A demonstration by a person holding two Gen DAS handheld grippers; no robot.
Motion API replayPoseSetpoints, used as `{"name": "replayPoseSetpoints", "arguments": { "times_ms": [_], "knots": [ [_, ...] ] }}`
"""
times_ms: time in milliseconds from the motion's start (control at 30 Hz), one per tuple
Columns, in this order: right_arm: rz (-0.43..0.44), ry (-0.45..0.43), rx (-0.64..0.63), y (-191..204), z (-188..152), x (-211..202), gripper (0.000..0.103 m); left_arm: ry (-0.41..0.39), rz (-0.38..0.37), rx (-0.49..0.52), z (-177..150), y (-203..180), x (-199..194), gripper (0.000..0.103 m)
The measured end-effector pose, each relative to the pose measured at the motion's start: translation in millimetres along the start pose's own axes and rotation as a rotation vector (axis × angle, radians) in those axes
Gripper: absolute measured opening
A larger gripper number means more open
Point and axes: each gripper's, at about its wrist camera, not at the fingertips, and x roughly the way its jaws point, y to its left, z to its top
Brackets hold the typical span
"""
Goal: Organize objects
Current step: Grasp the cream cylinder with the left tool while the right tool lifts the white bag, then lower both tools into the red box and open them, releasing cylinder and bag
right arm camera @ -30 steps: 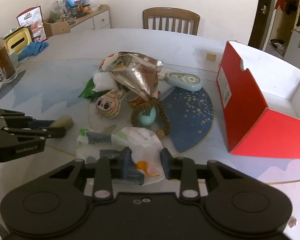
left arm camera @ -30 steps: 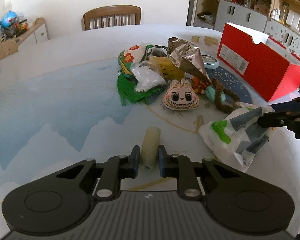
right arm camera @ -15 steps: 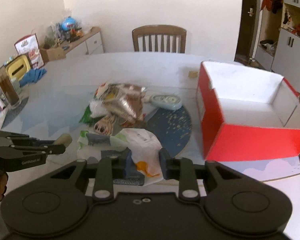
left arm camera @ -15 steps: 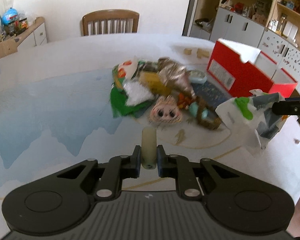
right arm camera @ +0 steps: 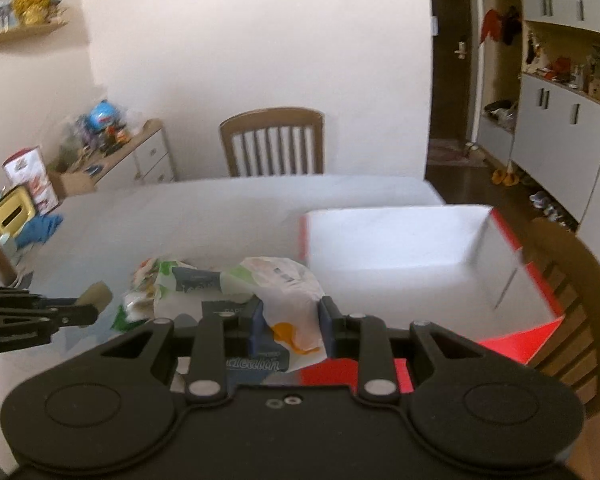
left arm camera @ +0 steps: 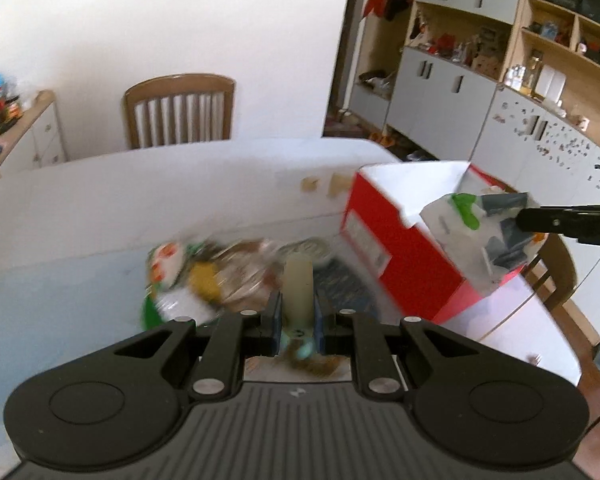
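Right wrist view puts the red box [right arm camera: 396,240] at about 1 o'clock from the right gripper [right arm camera: 288,326], its white interior open upward and its long axis running roughly 9 to 3 across the view; the near red wall sits just under and beyond the fingertips. That gripper is clamped on a crumpled white plastic bag [right arm camera: 276,280] printed with green, grey and orange, and the bag bulges out toward 12 o'clock, so it hangs close to the box's left near corner. The bag looks soft and loose, so I judge it will sag once released and may catch on the wall unless it is carried further toward 1 o'clock, over the opening.

In the left wrist view the left gripper [left arm camera: 297,320] is closed on a pale cream cylinder [left arm camera: 298,284], whose long axis points straight ahead toward 12 o'clock between the fingers. From here the box lies at about 2 o'clock, with the right gripper and its bag over the box's near right corner (the frame is smeared, so finer contact cannot be told). The pile of leftover objects [left arm camera: 220,276] sits on the table [left arm camera: 100,208] at 11 o'clock, just past the fingertips.

The right hand is clearly the nearer one to the box; the left still needs a swing toward 2 o'clock to reach it
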Motion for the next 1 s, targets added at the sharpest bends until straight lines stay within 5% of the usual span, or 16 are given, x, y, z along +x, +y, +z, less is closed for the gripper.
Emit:
{"name": "replayPoseSetpoints", "arguments": {
  "times_ms": [467,1000],
  "knots": [
    [-0.038,0.011,0.050,-124.6,11.0,31.0,0.028,0.016,-0.050,0.075,66.2,-119.0,87.5,0.015],
    [0.021,0.128,-0.089,-156.8,3.6,78.6,0.028,0.178,-0.004,0.092,102.0,-177.5,203.0,0.015]
  ]
}}
